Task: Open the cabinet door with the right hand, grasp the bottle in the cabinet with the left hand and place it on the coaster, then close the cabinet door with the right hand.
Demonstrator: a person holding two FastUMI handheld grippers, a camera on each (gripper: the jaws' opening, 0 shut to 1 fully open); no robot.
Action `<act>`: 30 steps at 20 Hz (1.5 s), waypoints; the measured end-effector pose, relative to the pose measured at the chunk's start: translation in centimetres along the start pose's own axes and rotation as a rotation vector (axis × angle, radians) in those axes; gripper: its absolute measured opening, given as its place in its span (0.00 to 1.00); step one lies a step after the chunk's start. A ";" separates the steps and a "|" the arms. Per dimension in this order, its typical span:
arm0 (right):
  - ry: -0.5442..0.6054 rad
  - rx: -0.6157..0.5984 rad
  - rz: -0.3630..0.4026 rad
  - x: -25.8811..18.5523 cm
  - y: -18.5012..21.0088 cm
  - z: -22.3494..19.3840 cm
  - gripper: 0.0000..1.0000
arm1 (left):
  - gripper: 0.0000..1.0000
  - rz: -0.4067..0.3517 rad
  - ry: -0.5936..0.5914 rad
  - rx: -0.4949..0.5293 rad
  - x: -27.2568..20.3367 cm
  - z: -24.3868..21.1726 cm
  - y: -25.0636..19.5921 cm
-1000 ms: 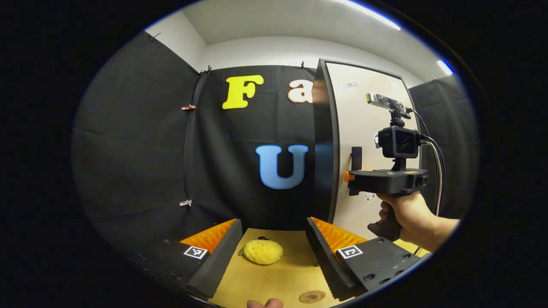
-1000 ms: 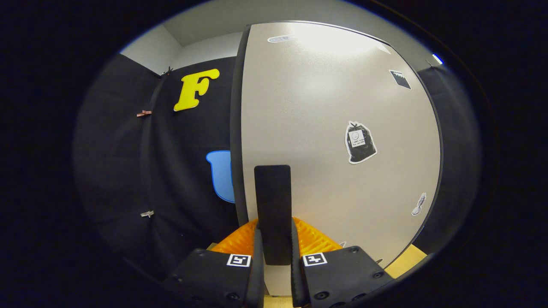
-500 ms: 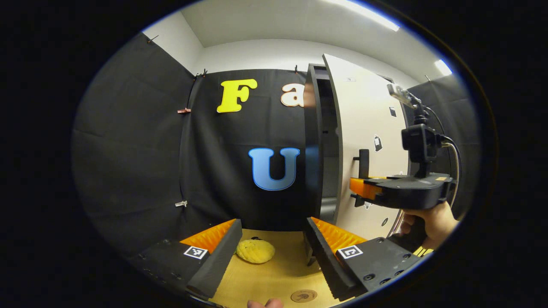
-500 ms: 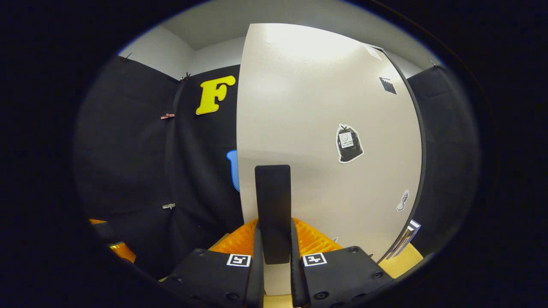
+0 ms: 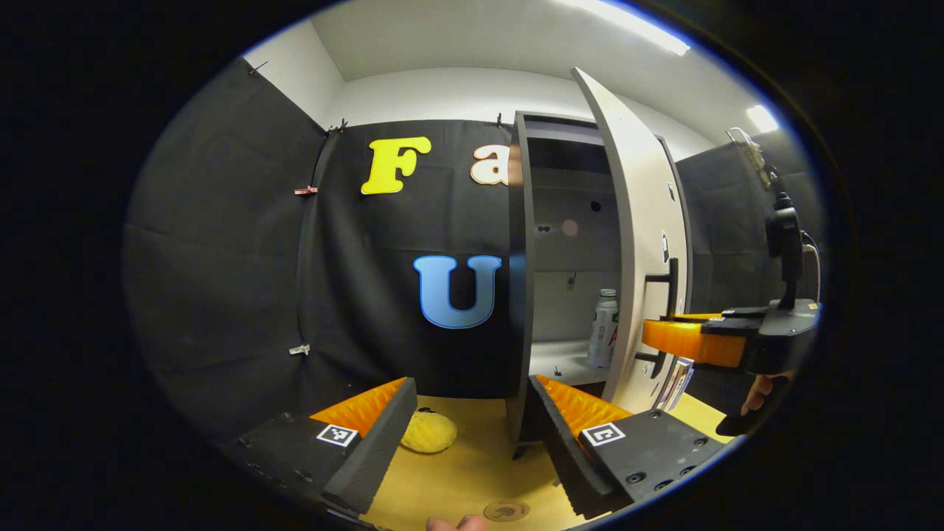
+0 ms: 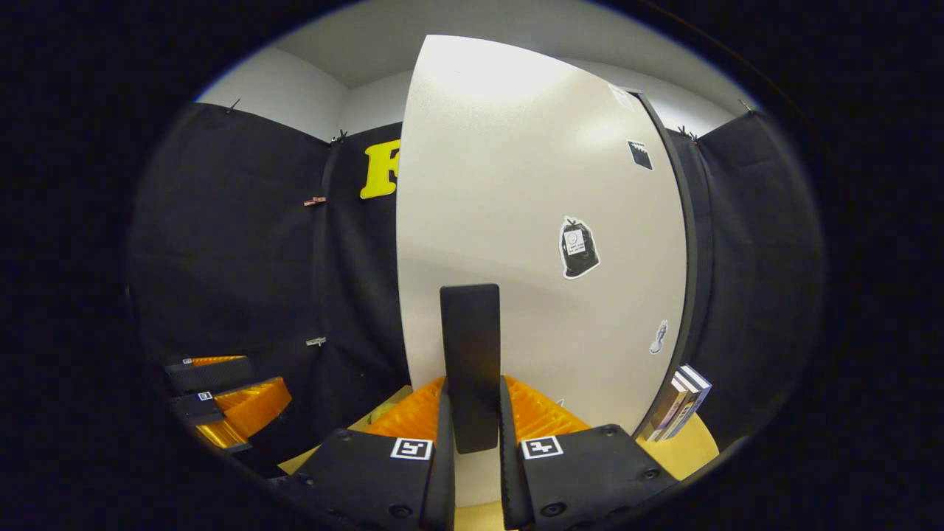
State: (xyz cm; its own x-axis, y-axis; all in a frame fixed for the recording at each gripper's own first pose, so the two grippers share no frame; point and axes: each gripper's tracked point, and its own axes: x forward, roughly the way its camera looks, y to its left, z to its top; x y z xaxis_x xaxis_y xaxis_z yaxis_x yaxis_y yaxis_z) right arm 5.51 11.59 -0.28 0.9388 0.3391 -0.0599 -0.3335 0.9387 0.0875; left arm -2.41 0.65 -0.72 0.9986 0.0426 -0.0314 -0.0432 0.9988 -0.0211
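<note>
The cabinet door [image 5: 641, 243] stands swung well open, and its pale face [image 6: 546, 243] sits close in the right gripper view. My right gripper [image 6: 472, 420] is shut on the door's dark upright handle [image 6: 470, 354]; in the left gripper view the right gripper [image 5: 686, 341] is at the handle [image 5: 667, 284]. Inside the cabinet a white bottle [image 5: 603, 318] with a pale cap stands upright on the shelf [image 5: 560, 361]. My left gripper [image 5: 472, 420] hangs open over the wooden table [image 5: 457, 472], short of the cabinet. A small round coaster [image 5: 506, 510] lies on the table near me.
A yellow knobbly lemon-like toy [image 5: 428, 432] lies on the table left of the cabinet. Some books [image 6: 678, 402] stand by the cabinet's right side. The left gripper [image 6: 221, 402] shows low at the left of the right gripper view. A fingertip [image 5: 457, 523] shows at the bottom edge.
The door has swung from shut to wide open, pulled by the right gripper on its handle. The bottle inside has come into sight. The left gripper has barely moved.
</note>
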 end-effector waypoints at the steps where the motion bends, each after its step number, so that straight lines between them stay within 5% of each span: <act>1: -0.003 0.002 0.001 -0.7 -0.4 0.0 0.29 | 0.95 -0.003 -0.003 0.004 0.1 0.1 -0.2; 13: -0.024 0.029 -0.115 -8.6 -7.4 0.5 0.26 | 0.94 -0.119 -0.015 0.021 1.5 0.4 -4.9; 26: -0.064 0.043 -0.321 -12.2 -14.5 2.4 0.22 | 0.94 -0.230 -0.006 0.007 2.2 0.1 -9.7; 30: -0.054 0.031 -0.333 -12.8 -15.7 2.5 0.19 | 0.95 -0.245 -0.007 0.009 2.6 0.1 -10.4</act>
State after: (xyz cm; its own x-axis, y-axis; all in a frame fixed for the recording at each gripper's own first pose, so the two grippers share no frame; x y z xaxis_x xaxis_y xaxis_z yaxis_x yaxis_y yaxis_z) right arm -1.10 -7.66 1.59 0.9992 0.0096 -0.0376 -0.0057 0.9947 0.1025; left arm 0.61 -9.62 -0.52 0.9794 -0.2011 -0.0199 0.2007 0.9795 -0.0182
